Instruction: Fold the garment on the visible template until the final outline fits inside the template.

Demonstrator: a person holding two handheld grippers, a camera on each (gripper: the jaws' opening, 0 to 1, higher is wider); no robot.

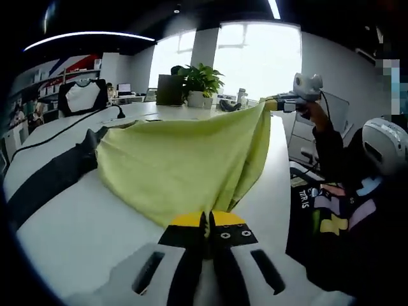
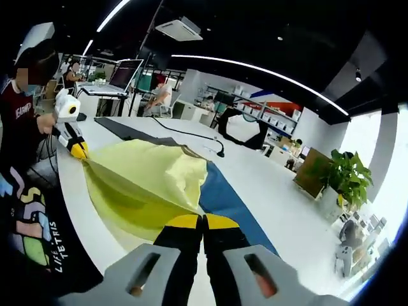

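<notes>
A long white surface (image 1: pixel 76 229) runs away from the person into an open office, with a dark blue template (image 2: pixel 226 203) lying lengthwise on it; in the left gripper view the same strip reads as a dark band (image 1: pixel 44 182) along the far side of the cloth. A black cable (image 2: pixel 185 132) trails across the white top toward a small stand. Beyond the far end stand a potted plant (image 1: pixel 201 80), a monitor (image 1: pixel 169 89) and bright windows (image 1: pixel 258 60), with shelves along one wall and strip lights on the dark ceiling. The yellow-green garment (image 1: pixel 178 169) is lifted off the surface and stretched between the two tools, its lower part draping onto the template. The left tongs (image 1: pixel 208 226) are pressed together on one corner of the garment at the near edge of the surface; the right tongs (image 2: pixel 203 224) are likewise closed, pinching the opposite corner. Each tool shows in the other's view: the right one (image 1: pixel 280 103) held high by a hand past the surface's edge, the left one (image 2: pixel 78 150) at the near corner of the surface beside the person's dark printed shirt (image 2: pixel 35 229). White surface lies bare on both sides of the template, and the edge nearest the person is close under the cloth's hanging fold.
</notes>
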